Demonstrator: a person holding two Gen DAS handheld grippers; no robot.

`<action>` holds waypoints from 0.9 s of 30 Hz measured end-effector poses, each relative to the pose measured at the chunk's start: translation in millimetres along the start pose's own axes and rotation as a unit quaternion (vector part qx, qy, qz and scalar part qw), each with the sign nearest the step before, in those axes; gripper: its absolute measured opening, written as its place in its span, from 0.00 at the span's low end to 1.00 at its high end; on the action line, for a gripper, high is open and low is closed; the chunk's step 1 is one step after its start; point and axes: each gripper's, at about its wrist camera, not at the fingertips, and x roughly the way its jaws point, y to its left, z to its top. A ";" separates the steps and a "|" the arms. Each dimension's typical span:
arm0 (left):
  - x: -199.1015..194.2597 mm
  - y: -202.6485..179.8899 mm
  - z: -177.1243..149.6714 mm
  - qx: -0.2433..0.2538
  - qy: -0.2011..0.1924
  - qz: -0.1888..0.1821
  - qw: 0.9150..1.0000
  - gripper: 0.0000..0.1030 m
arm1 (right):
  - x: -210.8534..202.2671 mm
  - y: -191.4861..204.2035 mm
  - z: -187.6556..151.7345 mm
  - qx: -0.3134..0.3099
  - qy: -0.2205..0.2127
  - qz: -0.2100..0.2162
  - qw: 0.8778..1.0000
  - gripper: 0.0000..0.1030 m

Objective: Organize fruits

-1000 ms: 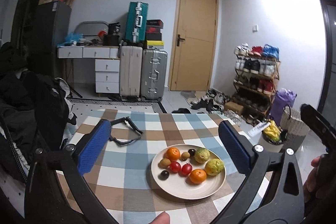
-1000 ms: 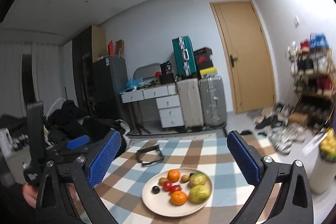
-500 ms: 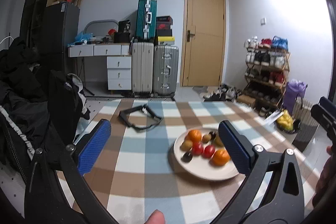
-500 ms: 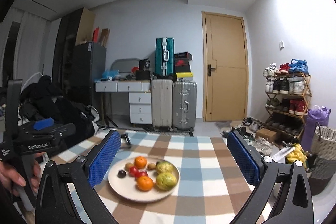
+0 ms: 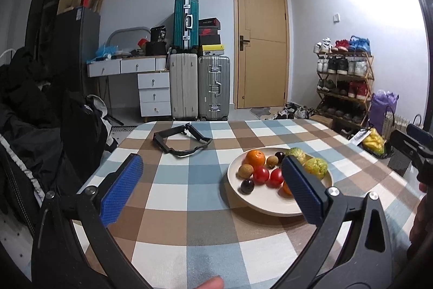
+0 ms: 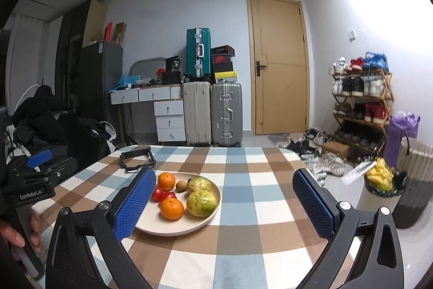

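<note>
Left wrist view: my left gripper (image 5: 209, 182) hangs over the checked tablecloth (image 5: 189, 207) with its blue pads spread wide and nothing between them. The cream plate (image 5: 270, 205) sits right of centre in the frame, partly behind my right-hand pad. On it lie two oranges, one at the far rim (image 5: 255, 157) and one mostly hidden by the pad, two red tomatoes (image 5: 268, 175), two small brown fruits (image 5: 245, 170), two dark plums (image 5: 247, 185) and two knobbly green fruits (image 5: 315, 167). A black strap (image 5: 180, 141) lies on the cloth, upper centre, well apart from the plate.

Right wrist view: my right gripper (image 6: 224, 205) is likewise spread and empty. The plate (image 6: 194, 226) shows lower left of centre, its left half behind my left-hand pad.

Step in hand, as I judge it: all the fruit is gathered on the one plate, mixed by kind. That fits either a collected heap or a heap awaiting sorting; no other container is in view. Any pick calls for lowering one gripper onto a single fruit without nudging its touching neighbours.
</note>
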 end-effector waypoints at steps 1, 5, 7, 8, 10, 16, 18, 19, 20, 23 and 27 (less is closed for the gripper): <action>2.3 -1.3 -2.0 0.003 0.001 0.000 1.000 0.99 | 4.1 -1.1 -3.7 0.003 0.004 0.001 1.000 1.00; 9.7 -4.3 -8.0 0.004 0.005 -0.001 1.000 0.99 | 17.8 -3.9 -12.5 0.010 0.024 0.008 1.000 1.00; 16.8 -4.9 -8.6 0.004 0.017 -0.003 1.000 0.99 | 23.7 -4.7 -16.5 0.010 0.032 0.008 0.999 1.00; 18.5 -5.5 -8.7 0.003 0.019 -0.004 1.000 0.99 | 25.3 -5.0 -16.7 0.011 0.036 0.009 0.999 1.00; 23.1 -5.3 -10.5 -0.001 0.024 -0.004 1.000 0.99 | 29.9 -5.7 -18.3 0.013 0.042 0.008 0.999 1.00; 31.6 -7.4 -11.5 0.003 0.034 -0.001 0.999 0.99 | 36.2 -3.6 -19.2 0.006 0.054 0.008 0.998 1.00; 33.0 -8.1 -11.5 0.004 0.033 -0.001 0.999 0.99 | 34.7 1.4 -18.7 -0.007 0.054 0.005 0.999 1.00; 33.7 -8.4 -11.9 0.004 0.031 0.000 1.000 0.99 | 33.4 4.5 -18.5 -0.014 0.051 0.005 0.999 1.00; 31.5 -7.6 -11.3 0.002 0.027 -0.001 1.000 0.99 | 33.2 7.2 -18.9 -0.021 0.050 0.007 0.999 1.00; 40.6 -6.9 -13.7 -0.006 0.025 -0.002 1.000 0.99 | 35.3 6.0 -19.5 -0.017 0.051 0.013 0.998 1.00; 39.7 -8.9 -14.9 -0.001 0.025 -0.002 1.000 0.99 | 34.9 7.9 -20.3 -0.019 0.050 0.013 0.998 1.00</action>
